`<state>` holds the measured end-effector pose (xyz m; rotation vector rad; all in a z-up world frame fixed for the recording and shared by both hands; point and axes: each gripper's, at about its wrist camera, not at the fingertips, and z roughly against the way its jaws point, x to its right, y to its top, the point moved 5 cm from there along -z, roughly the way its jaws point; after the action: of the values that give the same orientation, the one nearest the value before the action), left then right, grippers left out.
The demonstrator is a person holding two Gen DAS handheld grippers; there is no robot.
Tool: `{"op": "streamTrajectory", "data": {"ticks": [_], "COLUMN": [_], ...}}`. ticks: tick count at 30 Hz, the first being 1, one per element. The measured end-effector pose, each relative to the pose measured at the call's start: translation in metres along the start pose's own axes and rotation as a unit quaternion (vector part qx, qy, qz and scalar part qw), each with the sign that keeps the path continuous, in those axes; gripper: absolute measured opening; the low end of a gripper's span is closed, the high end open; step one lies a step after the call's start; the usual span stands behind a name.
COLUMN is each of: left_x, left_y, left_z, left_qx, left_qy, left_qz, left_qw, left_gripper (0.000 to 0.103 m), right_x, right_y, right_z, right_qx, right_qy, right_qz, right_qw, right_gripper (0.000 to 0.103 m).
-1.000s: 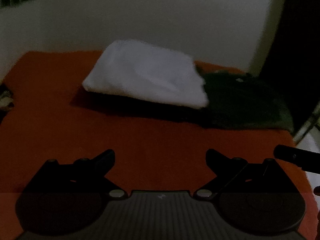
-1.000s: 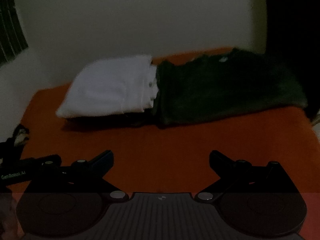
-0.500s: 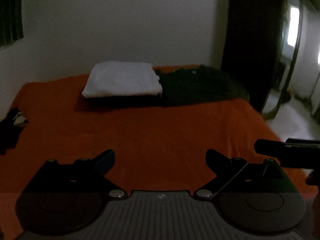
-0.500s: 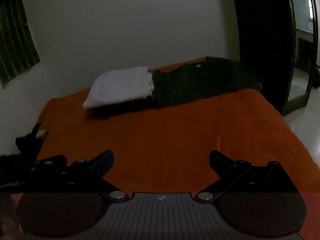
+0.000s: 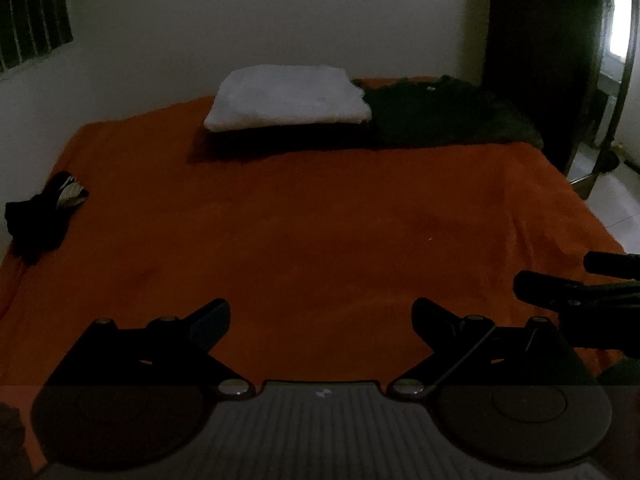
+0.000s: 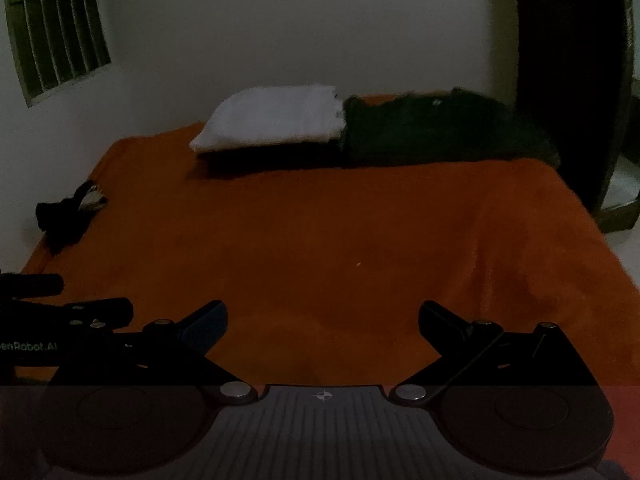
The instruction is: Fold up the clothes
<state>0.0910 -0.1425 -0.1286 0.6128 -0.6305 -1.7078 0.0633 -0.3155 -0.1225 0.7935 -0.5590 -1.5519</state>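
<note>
A folded white garment (image 5: 286, 98) (image 6: 272, 122) lies at the far end of the orange bed (image 5: 320, 216) (image 6: 320, 224), touching a folded dark green garment (image 5: 444, 114) (image 6: 436, 128) on its right. My left gripper (image 5: 320, 314) is open and empty over the near part of the bed. My right gripper (image 6: 322, 316) is open and empty, level with it. Each gripper's fingers show at the edge of the other's view: the right gripper's fingers (image 5: 576, 292) and the left gripper's fingers (image 6: 68, 308).
A small dark crumpled item (image 5: 40, 212) (image 6: 68, 216) lies at the bed's left edge. A white wall stands behind the bed, with a barred window (image 6: 56, 32) on the left. A dark wardrobe (image 5: 536, 52) and tiled floor (image 5: 612, 200) are on the right.
Both grippers have pulled back from the folded pile, which now looks smaller and farther. More of the bed and room shows. Both stayed open.
</note>
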Motion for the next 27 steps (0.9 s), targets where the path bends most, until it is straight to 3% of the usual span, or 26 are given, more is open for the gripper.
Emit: {"op": "streamTrajectory", "data": {"ticks": [5, 7, 12, 20, 27], "left_x": [-0.02, -0.035, -0.071, -0.088, -0.08], "left_y": [0.004, 0.01, 0.023, 0.019, 0.009], "left_z": [-0.012, -0.014, -0.014, -0.021, -0.033], "left_qx": [-0.018, -0.018, -0.009, -0.035, -0.044], "left_qy": [-0.017, -0.008, 0.014, 0.022, 0.002], "left_qz": [0.016, 0.027, 0.044, 0.045, 0.053], "left_qw": [0.9996, 0.9994, 0.9989, 0.9981, 0.9976], "left_gripper": [0.103, 0.103, 0.103, 0.103, 0.103], "right_x": [-0.015, -0.023, -0.046, -0.059, -0.06], "right_y": [0.02, 0.034, 0.059, 0.039, 0.029], "right_z": [-0.026, -0.036, -0.037, -0.048, -0.053], "right_qx": [-0.034, -0.045, -0.012, -0.035, -0.045], "right_qy": [0.029, 0.024, 0.028, 0.032, 0.035], "right_qz": [0.003, 0.011, 0.014, 0.011, 0.009], "right_qw": [0.999, 0.999, 0.999, 0.999, 0.998], "right_gripper": [0.103, 0.103, 0.103, 0.103, 0.103]}}
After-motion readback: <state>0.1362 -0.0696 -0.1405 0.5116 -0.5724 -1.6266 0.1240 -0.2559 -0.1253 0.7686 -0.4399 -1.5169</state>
